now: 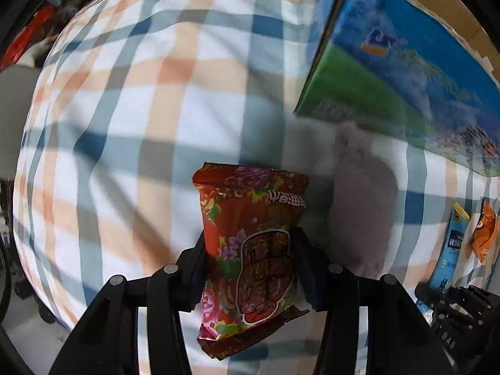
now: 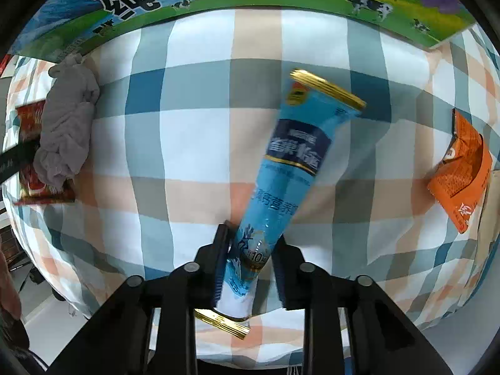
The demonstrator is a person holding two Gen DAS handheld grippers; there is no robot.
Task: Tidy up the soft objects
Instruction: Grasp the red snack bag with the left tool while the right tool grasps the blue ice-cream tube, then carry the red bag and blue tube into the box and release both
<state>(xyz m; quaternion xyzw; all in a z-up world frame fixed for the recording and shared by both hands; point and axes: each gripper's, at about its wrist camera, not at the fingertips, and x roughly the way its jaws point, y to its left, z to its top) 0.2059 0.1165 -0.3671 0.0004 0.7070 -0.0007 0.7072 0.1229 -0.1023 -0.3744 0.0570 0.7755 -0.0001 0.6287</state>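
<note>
- Left wrist view: the left gripper points down at a checked cloth in blue, orange and white.
- Its two black fingers are clamped on the lower half of a red flowered snack packet, which stands between them with its top end farther from the camera.
- Just right of the packet lies a pale grey soft bundle, blurred here, perhaps a crumpled cloth.
- A blue and green printed carton fills the upper right, its lower edge near the bundle.
- At the far right edge a slim blue pouch and an orange packet show, above part of the other gripper.
- Right wrist view: the right gripper is closed on the lower end of the slim blue pouch, which has gold sealed ends and leans up to the right.
- The orange packet lies well apart at the right edge.
- The grey bundle sits at the left, overlapping the red flowered snack packet.
- The carton, printed with cows, runs along the top.
</note>
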